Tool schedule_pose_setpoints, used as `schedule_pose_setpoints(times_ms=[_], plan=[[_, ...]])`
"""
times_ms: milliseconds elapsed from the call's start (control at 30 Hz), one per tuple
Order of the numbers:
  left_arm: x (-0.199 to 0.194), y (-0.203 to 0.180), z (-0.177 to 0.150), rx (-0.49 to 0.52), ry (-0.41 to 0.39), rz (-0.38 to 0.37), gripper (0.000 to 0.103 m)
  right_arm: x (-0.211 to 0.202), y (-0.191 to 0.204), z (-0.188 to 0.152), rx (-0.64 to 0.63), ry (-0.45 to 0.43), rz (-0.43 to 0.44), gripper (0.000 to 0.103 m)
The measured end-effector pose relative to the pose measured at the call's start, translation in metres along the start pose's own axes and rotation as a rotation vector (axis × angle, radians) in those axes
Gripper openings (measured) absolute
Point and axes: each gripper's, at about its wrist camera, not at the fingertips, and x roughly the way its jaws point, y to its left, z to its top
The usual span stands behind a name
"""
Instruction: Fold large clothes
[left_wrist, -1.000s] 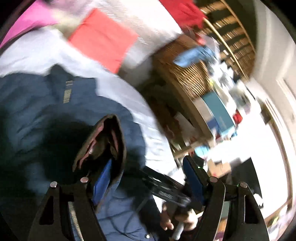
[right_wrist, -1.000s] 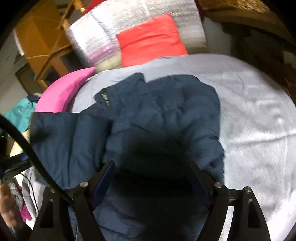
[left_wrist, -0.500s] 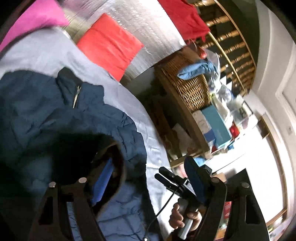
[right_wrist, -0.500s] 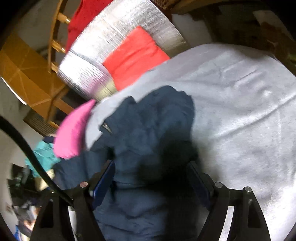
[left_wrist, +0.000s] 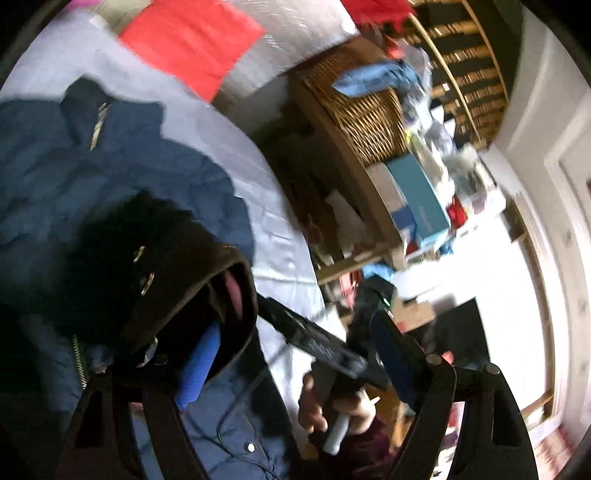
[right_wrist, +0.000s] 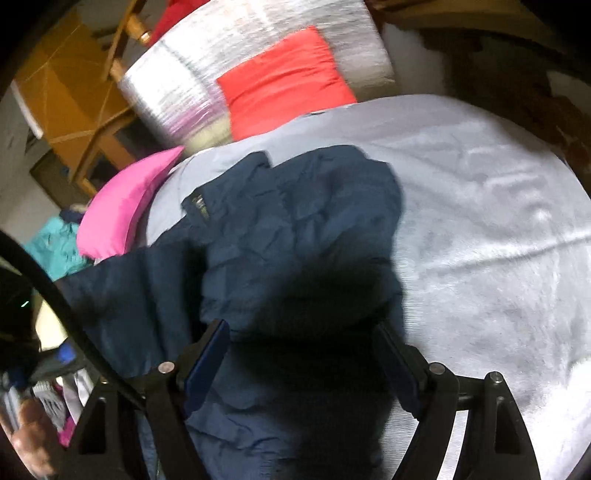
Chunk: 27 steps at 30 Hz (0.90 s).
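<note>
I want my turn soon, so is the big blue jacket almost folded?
Not yet. One side of the navy jacket already lies folded over its middle on the grey bed sheet. Now the left hand-held gripper has its blue finger tucked inside a dark cuff, jaws open. The right hand-held gripper is open too. Most folds remain.

No words, brand names or numbers can be read in either view. The teal box (left_wrist: 421, 192) on the shelf right of the wicker basket (left_wrist: 373, 122) has a plain-looking face, blurred by motion. A small patch at the collar of the navy jacket (right_wrist: 288, 229) may be a label, but it is far too blurred to read.
</note>
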Motion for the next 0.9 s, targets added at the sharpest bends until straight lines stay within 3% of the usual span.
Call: schedule_pose_setpoints(times_ms=[100, 267, 333, 467, 700, 833, 900], plan=[[-0.01, -0.03, -0.003, 0.057, -0.007, 0.037, 0.086, -0.01, -0.016, 0.002, 0.041, -0.025, -0.007, 0.083], [-0.046, -0.056, -0.001, 0.138, -0.129, -0.111, 0.087, -0.022, -0.015, 0.001, 0.035, -0.041, 0.024, 0.083], [-0.061, -0.057, 0.001, 0.18, -0.196, -0.116, 0.089, -0.023, -0.011, 0.0, 0.019, -0.038, 0.038, 0.083], [-0.078, -0.022, 0.012, 0.083, -0.244, 0.014, 0.089, -0.02, -0.006, -0.001, 0.038, -0.001, 0.142, 0.083], [-0.127, 0.092, 0.015, -0.182, -0.354, 0.409, 0.089, 0.002, -0.019, -0.002, 0.173, 0.031, 0.167, 0.083], [-0.153, 0.154, 0.006, -0.348, -0.372, 0.503, 0.089, 0.031, -0.016, -0.008, 0.24, 0.106, 0.253, 0.083], [-0.16, 0.174, 0.003, -0.394, -0.381, 0.534, 0.089, 0.048, -0.005, -0.012, 0.231, 0.168, 0.241, 0.081]])
